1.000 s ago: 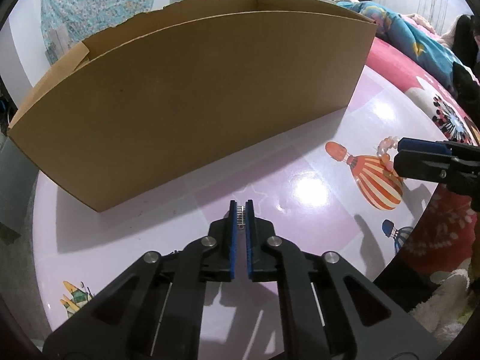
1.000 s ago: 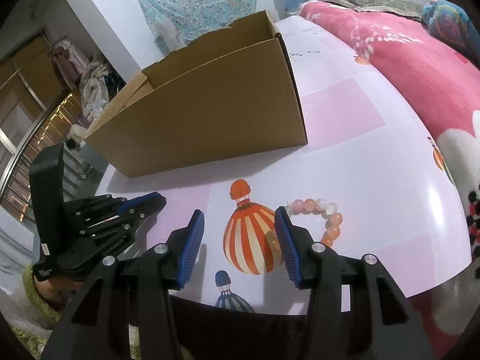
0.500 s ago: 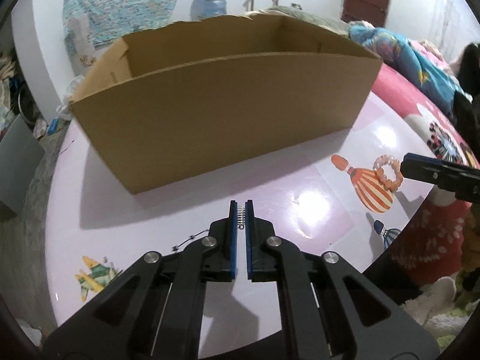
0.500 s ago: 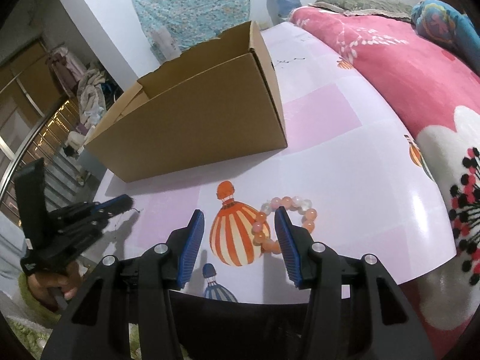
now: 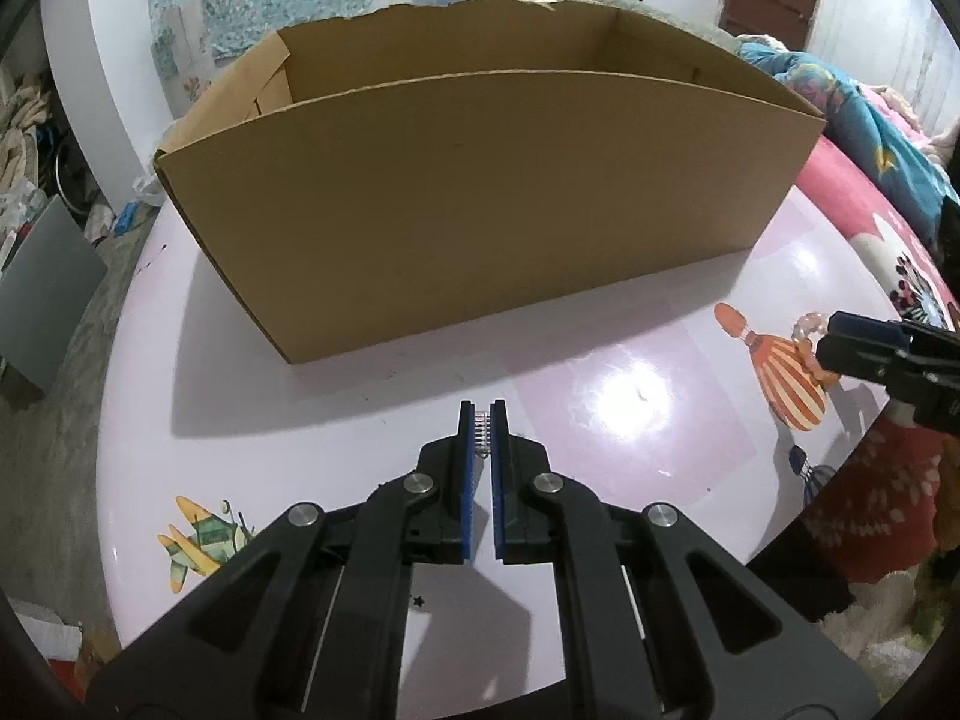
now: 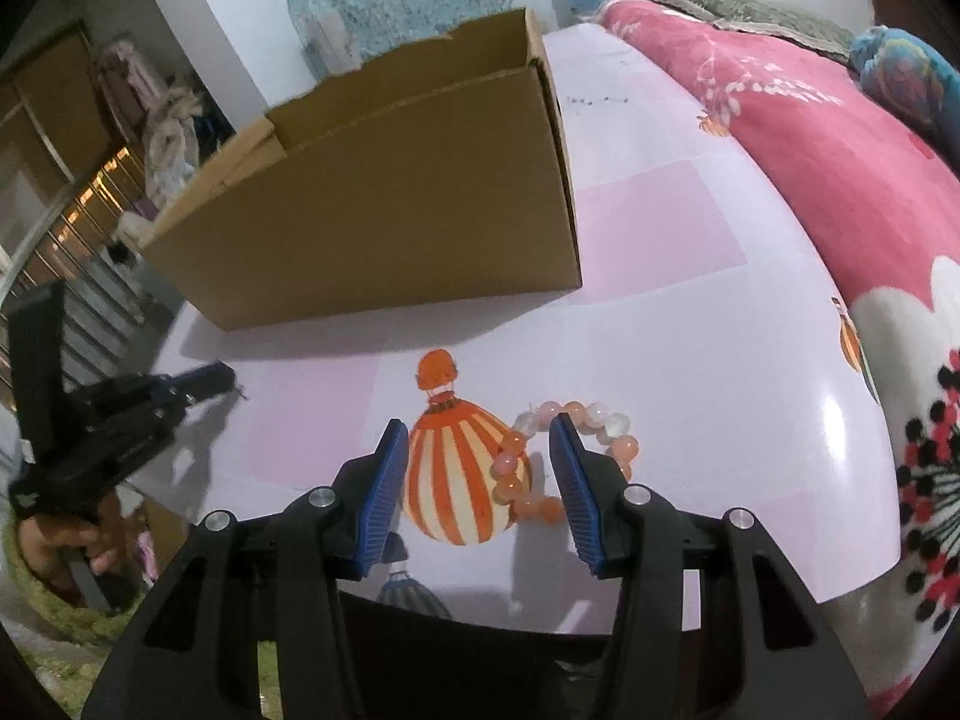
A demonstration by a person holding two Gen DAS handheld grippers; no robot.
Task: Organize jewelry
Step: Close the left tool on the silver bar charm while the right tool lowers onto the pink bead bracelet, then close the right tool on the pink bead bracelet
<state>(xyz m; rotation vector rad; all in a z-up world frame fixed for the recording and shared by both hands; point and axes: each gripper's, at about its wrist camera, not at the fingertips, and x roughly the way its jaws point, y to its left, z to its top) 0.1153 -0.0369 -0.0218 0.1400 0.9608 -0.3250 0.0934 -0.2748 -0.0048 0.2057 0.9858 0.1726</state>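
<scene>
Cardboard fills most of my left wrist view: a plain brown open-topped cardboard box (image 5: 480, 192) with a ragged torn rear edge, standing on the glossy pale pink tabletop (image 5: 648, 420) printed with cartoon balloons and a small plane. Only this view shows what my left claw (image 5: 482, 420) has: its blue ribbed pads are closed on a thin silvery ribbed piece of jewelry (image 5: 481, 435), clamped upright between the tips above the tabletop. Whether it is a chain, a clasp or something else I cannot make out; it is too small.

From the right wrist view that same claw appears far left, with a hand (image 6: 60, 546) on its grip below, but the tips are blurred and the silver piece is lost.

The right view gives me the bracelet of round peach, orange and milky-white beads (image 6: 540, 462), lying flat on the tabletop, overlapping the edge of the printed orange-striped balloon (image 6: 462, 480). My right claw (image 6: 480, 462) stands open over it, pads apart. The right pad covers part of the loop, and I cannot tell if it touches the beads. In the left view the bracelet is mostly hidden behind the right claw's dark tip.

A pink floral blanket (image 6: 810, 150) lies along the tabletop's right side.
</scene>
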